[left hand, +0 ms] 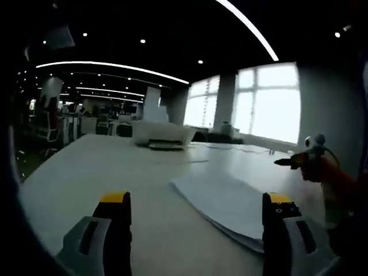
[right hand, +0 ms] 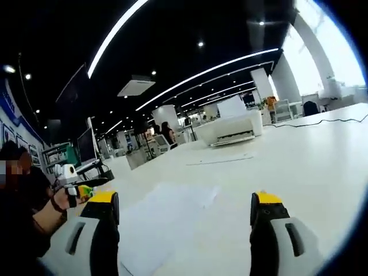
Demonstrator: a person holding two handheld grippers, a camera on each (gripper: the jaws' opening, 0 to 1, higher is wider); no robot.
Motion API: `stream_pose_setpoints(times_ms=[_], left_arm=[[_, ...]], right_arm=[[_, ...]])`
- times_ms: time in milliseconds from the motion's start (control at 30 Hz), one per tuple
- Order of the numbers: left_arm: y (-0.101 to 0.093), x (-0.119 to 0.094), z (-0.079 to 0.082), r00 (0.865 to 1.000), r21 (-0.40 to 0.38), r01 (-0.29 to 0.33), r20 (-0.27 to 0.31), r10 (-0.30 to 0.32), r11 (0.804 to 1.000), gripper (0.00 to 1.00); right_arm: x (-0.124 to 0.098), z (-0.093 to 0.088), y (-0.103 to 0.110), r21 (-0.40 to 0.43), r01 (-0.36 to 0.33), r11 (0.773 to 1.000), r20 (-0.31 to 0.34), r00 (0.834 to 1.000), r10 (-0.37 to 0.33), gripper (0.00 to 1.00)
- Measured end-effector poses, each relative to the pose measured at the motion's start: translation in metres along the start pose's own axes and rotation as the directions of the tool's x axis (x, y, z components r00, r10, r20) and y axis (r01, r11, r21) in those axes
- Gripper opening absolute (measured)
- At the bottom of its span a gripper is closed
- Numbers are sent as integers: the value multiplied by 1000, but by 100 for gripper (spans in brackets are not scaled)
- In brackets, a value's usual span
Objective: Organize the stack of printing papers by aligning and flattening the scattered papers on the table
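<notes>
A loose stack of white printing papers (left hand: 227, 204) lies on the white table (left hand: 103, 172), its sheets slightly fanned. My left gripper (left hand: 195, 208) is open, low over the table; the stack reaches in between its jaws from the right. In the right gripper view the same papers (right hand: 161, 221) lie between the yellow-tipped jaws of my right gripper (right hand: 183, 210), which is open too. The other gripper (left hand: 299, 159) comes in at the right of the left gripper view, held by a hand; its counterpart (right hand: 80, 191) appears at the left of the right gripper view.
A white printer (left hand: 164, 135) (right hand: 233, 129) stands farther back on the table, with a single sheet (right hand: 221, 158) lying in front of it. A black cable (right hand: 322, 122) runs along the table at the right. Office desks, chairs and bright windows (left hand: 270, 100) lie beyond.
</notes>
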State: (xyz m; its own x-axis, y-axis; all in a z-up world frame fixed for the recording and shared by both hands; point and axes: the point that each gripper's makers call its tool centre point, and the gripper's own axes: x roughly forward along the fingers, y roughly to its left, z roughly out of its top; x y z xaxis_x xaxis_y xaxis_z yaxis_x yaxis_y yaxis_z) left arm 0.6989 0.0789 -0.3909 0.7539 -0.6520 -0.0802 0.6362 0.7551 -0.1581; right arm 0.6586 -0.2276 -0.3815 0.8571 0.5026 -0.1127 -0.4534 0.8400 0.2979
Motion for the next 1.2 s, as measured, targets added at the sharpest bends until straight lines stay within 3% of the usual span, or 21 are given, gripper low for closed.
stream_pose_setpoints(times_ms=[367, 700, 1200], left_arm=[[7, -23, -5, 999, 15, -33, -17, 33, 999, 97], [10, -41, -6, 998, 16, -54, -24, 54, 998, 97], [11, -63, -11, 995, 20, -87, -47, 88, 996, 97]], right_arm=[[-32, -6, 5, 2, -1, 1000, -35, 999, 1, 90], [-60, -9, -5, 2, 39, 999, -53, 998, -38, 90], [-86, -21, -2, -13, 53, 999, -114, 992, -54, 90]])
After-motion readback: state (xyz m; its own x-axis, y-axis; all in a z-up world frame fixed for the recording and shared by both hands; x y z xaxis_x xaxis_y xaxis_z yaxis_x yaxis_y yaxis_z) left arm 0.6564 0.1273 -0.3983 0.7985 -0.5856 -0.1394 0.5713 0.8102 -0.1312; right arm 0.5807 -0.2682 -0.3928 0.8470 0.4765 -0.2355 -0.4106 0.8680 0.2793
